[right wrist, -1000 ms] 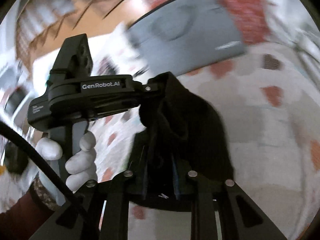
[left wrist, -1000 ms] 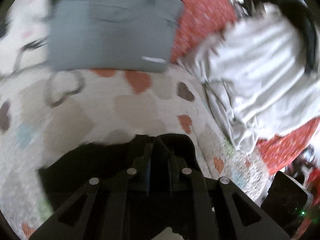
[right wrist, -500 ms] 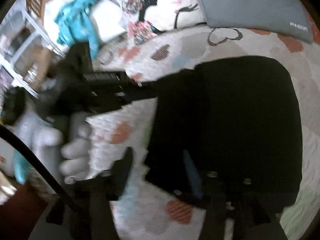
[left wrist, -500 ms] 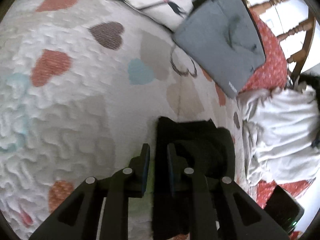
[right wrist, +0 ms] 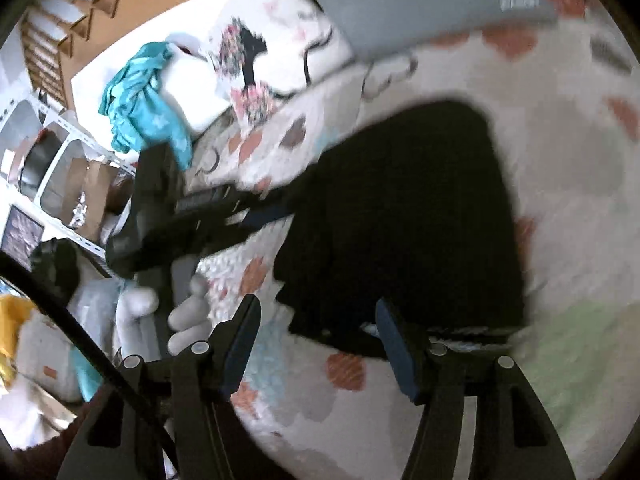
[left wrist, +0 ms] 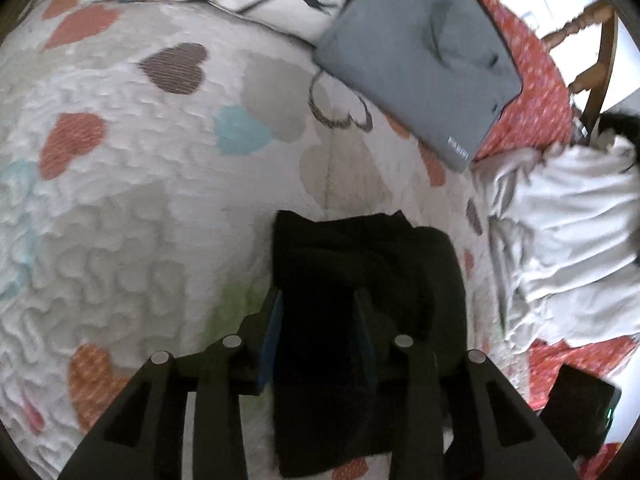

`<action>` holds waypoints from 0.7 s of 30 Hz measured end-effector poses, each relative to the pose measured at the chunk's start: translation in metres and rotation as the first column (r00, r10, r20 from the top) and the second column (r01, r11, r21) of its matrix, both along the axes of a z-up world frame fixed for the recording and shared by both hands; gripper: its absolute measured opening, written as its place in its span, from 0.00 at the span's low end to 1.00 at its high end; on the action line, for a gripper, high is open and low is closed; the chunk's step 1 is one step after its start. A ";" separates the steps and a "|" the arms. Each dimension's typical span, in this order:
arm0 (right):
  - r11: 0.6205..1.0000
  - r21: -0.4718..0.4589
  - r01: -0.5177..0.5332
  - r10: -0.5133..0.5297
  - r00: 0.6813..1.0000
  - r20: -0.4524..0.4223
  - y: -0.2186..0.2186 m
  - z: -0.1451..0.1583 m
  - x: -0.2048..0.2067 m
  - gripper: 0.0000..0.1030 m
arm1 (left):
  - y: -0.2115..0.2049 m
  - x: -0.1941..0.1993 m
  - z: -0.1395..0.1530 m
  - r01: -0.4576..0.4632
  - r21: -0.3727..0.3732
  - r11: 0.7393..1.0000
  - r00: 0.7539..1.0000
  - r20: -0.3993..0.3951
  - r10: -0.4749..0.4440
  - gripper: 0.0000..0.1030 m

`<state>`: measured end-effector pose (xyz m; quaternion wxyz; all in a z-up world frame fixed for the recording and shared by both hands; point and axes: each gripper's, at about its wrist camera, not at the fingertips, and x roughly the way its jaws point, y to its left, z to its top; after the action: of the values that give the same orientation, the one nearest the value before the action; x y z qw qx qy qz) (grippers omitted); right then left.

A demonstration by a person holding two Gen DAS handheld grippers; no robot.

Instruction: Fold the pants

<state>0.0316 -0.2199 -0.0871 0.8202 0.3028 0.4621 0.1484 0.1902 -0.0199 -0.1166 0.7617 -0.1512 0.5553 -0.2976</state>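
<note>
Both of your grippers tilt down at the black pants (left wrist: 360, 264), which lie folded on the heart-print quilt (left wrist: 120, 208) of the bed. Your left gripper (left wrist: 318, 320) has just been opening; the fabric sits between its partly spread fingers (left wrist: 269, 340), though whether they still pinch it I cannot tell. Your right gripper (right wrist: 316, 344) stands wide, the pants' near edge just ahead, unheld.
</note>
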 end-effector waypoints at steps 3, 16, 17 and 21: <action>0.999 0.009 0.035 -0.034 0.999 -0.042 0.014 -0.021 0.015 0.56 | -0.014 0.004 0.000 0.023 0.081 0.996 1.000 0.010 -0.024 0.28; 0.996 0.068 -0.066 0.064 0.998 0.027 0.020 0.005 0.011 0.37 | 0.018 -0.012 0.028 -0.020 0.173 0.985 0.994 0.112 0.001 0.22; 0.998 0.041 -0.042 0.040 0.998 0.055 0.010 0.016 0.009 0.49 | 0.018 -0.017 0.032 -0.014 0.141 0.990 0.993 0.121 -0.003 0.22; 0.988 -0.099 0.118 -0.108 0.989 0.096 -0.037 0.039 0.035 0.63 | -0.005 -0.027 0.036 0.018 0.062 0.998 0.989 0.148 -0.027 0.22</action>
<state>0.0667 -0.2567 -0.0476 0.8622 0.2781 0.4136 0.0907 0.1627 -0.0251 -0.0804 0.8018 -0.0994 0.5073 -0.2998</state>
